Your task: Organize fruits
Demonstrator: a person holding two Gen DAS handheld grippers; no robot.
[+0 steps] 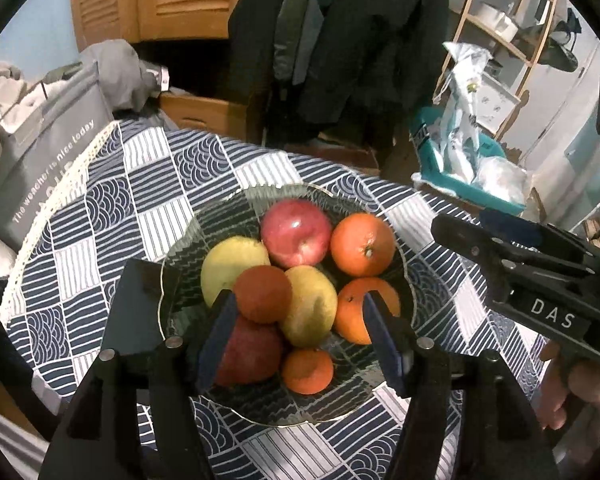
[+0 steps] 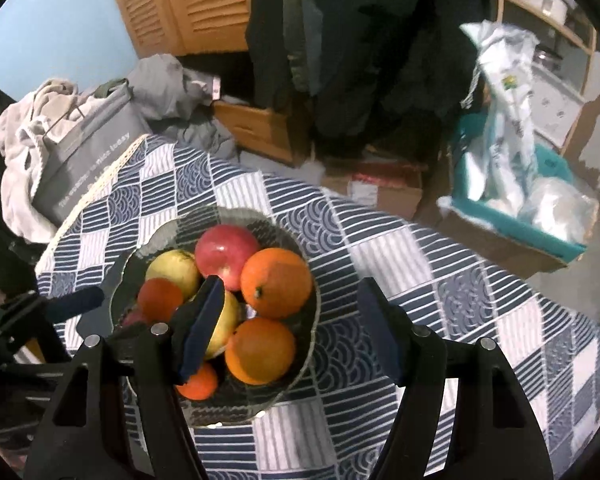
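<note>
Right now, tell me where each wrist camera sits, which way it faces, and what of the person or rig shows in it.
Left wrist: rides on the left gripper, looking down and forward at the glass bowl of fruit; its own open blue-padded fingers frame the pile, and the right gripper and the hand holding it show at right.
Right wrist: rides on the right gripper, aimed at the bowl's right side and the checked tablecloth; its open fingers show, the left gripper at left.
Shared: bowl, red apple, oranges, tablecloth, grey bag.
</note>
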